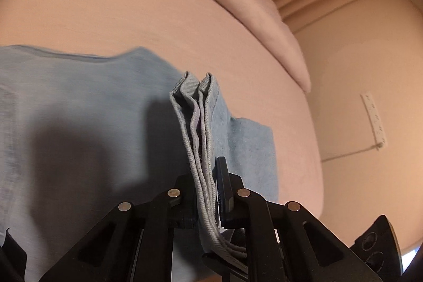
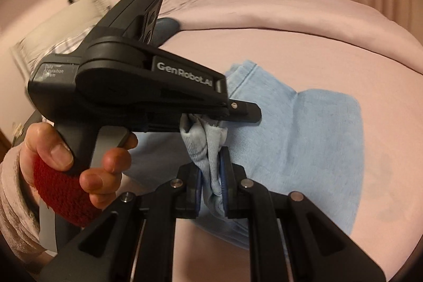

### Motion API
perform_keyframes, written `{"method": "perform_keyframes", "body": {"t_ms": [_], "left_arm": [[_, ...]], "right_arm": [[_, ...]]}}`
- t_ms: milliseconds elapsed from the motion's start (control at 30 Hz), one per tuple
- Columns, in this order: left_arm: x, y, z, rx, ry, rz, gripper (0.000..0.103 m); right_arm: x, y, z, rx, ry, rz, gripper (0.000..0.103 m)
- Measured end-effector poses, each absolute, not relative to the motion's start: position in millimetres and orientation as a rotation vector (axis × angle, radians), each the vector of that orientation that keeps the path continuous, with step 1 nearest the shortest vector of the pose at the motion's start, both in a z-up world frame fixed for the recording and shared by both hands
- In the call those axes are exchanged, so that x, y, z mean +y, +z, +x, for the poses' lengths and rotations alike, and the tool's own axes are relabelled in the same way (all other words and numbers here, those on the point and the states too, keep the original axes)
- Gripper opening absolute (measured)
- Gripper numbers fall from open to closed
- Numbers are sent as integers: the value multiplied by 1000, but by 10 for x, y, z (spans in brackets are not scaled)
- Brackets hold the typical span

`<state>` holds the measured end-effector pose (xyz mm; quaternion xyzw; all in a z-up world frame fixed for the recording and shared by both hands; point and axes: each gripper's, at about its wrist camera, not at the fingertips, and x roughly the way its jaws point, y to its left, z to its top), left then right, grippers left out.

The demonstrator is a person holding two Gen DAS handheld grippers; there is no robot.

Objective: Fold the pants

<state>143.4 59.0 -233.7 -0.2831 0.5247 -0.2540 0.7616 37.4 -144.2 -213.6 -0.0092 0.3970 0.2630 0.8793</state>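
**Two grippers pinch one stacked edge of the pants**

Both tools held the same light blue, soft cotton pants point(image 2: 312, 149), which lay spread on the pink-sheeted bed point(image 1: 132, 4). Going left to right in the right wrist view, a hand point(image 2: 79, 165) with a red wristband squeezed the handle of the black left gripper point(image 1: 211, 192), whose fingers were clamped on a bunched fold of the fabric. Just beside it, the right gripper point(image 2: 214, 184) was closed on the same gathered edge, its blue-padded fingers point(image 2: 224, 176) pressing the cloth from both sides. In the left wrist view several hemmed layers stood stacked between the left gripper's fingers, so the pants appeared already doubled at least once. Most of the garment rested flat on the bed, with only the pinched edge lifted. By my reading, the fold was partway done: the gripped edge had yet to be carried across and laid down, and the final smoothing remained.
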Motion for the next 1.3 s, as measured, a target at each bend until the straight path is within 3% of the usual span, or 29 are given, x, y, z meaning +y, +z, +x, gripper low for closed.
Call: {"method": "perform_keyframes", "body": {"t_ms": [267, 367, 633, 967, 1133, 1200, 1300], "left_arm": [[714, -2460, 1485, 1169, -465, -541, 9], [632, -2396, 1506, 1161, -441, -490, 14], [917, -2056, 1366, 1047, -324, -362, 29], [743, -1858, 1103, 985, -356, -266, 31], [378, -1849, 1034, 996, -439, -178, 42], [159, -1892, 1009, 1021, -485, -131, 42], [-132, -1973, 933, 1048, -545, -48, 42]], "right_arm": [[-1123, -2392, 495, 928, 589, -36, 16], [-1121, -2406, 554, 957, 593, -13, 17], [-1172, -2322, 552, 980, 597, 41, 44], [-1610, -1953, 393, 874, 560, 116, 47], [-2148, -1952, 489, 863, 372, 170, 47], [-2389, -1995, 526, 872, 297, 211, 49], [-2689, -2043, 575, 875, 248, 273, 43]]}}
